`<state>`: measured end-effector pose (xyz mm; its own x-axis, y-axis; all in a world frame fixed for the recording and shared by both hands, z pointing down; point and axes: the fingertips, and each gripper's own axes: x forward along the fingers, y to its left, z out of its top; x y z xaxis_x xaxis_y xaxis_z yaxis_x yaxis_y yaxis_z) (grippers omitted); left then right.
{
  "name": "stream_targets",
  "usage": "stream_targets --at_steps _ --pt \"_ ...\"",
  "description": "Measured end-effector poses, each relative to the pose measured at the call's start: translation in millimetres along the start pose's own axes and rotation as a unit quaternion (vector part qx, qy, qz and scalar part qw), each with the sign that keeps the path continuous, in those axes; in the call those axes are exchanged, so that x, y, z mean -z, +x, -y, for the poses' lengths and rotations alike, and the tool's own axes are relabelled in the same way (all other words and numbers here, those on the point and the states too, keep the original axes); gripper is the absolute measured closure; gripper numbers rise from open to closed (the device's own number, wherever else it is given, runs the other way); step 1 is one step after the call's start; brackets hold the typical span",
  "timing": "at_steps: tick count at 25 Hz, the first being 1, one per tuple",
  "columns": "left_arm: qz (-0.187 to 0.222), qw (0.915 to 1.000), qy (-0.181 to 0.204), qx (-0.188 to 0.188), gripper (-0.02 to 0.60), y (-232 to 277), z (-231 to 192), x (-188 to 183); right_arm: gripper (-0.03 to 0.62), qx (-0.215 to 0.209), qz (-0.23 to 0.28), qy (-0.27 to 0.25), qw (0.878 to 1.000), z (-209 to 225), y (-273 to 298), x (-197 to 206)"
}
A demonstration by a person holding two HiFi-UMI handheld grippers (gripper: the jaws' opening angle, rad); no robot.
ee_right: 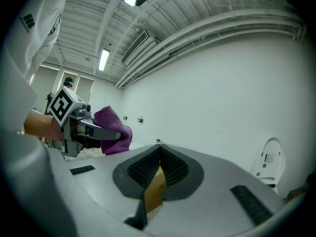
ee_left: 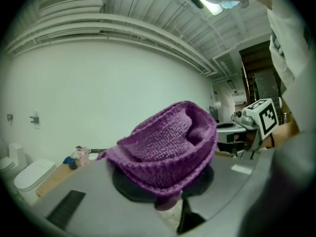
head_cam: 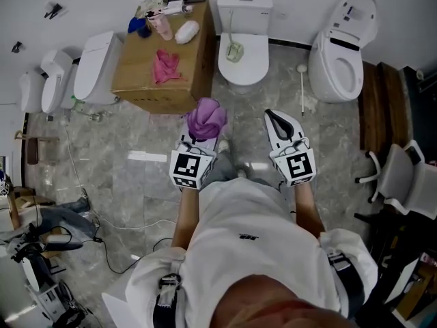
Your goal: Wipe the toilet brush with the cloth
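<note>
My left gripper (head_cam: 203, 130) is shut on a bunched purple cloth (head_cam: 206, 117), which covers its fingertips; in the left gripper view the cloth (ee_left: 168, 149) fills the middle. The right gripper (head_cam: 268, 113) is held beside it to the right, its jaws shut with nothing between them (ee_right: 158, 146). A long-handled brush with a greenish head (head_cam: 234, 49) lies on the closed white toilet (head_cam: 256, 63) straight ahead. Another thin white stick with a round end (head_cam: 302, 87) lies on the floor to the right of that toilet.
A cardboard box (head_cam: 143, 80) at front left carries a pink cloth (head_cam: 166, 67), bottles and small items. An open-lidded toilet (head_cam: 338, 63) stands at right, more toilets at left (head_cam: 95, 67). A chair (head_cam: 403, 180) is at far right; cables (head_cam: 102, 224) cross the floor at left.
</note>
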<state>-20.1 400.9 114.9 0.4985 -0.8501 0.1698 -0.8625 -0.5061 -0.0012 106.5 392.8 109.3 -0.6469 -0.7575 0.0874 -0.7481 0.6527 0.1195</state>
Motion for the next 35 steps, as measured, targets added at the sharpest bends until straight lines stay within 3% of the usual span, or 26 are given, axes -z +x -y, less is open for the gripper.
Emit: stream_targets --at_steps 8,35 --pt "0.004 1.0 0.003 0.003 0.494 45 -35 0 0.597 0.005 0.012 0.003 1.0 29 44 -5" --pt "-0.018 0.9989 -0.023 0.036 0.494 230 -220 -1 0.597 0.033 -0.037 0.016 0.999 132 274 18"
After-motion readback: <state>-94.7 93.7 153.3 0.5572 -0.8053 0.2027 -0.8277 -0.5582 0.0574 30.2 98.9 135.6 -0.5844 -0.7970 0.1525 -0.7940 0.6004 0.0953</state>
